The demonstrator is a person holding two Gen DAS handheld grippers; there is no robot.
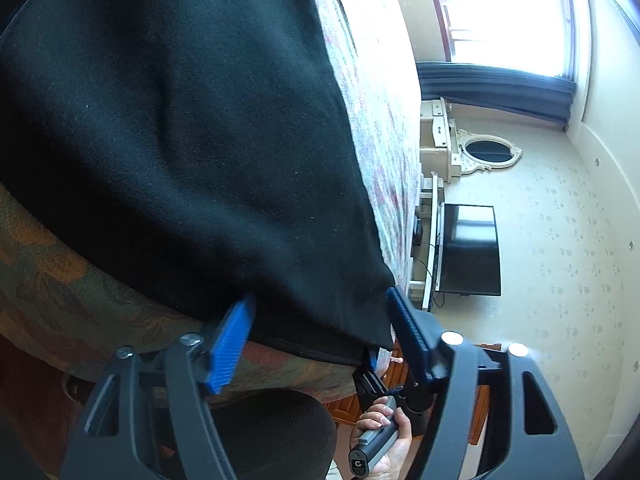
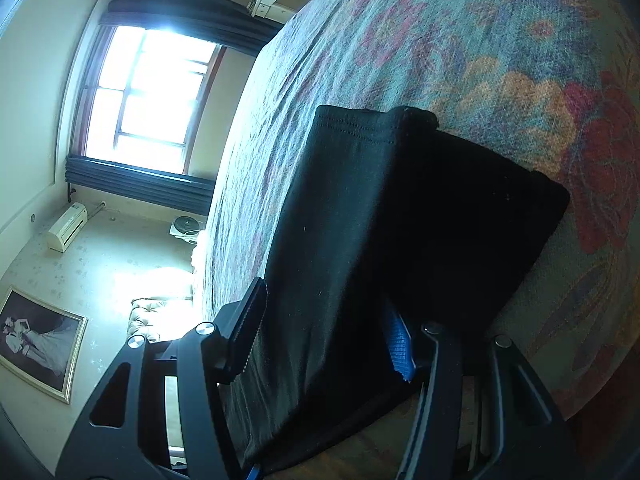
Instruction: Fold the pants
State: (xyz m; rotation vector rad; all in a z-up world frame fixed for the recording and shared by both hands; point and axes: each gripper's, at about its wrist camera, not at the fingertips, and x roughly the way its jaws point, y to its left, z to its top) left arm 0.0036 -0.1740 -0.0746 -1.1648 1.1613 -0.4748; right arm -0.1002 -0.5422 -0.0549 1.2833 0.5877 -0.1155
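Black pants (image 1: 180, 140) laid on floral bedspread (image 2: 480, 40) of the bed, partly doubled over, hemmed edge facing window (image 2: 152, 92). Left hand-held gripper (image 1: 320, 340): blue fingers (image 1: 230, 348) spread wide, fabric edge lying between them, not pinched. Right hand-held gripper (image 2: 328, 340): fingers set either side of a fabric fold; actual clamping cannot be told. Television (image 1: 470, 250) near wall.
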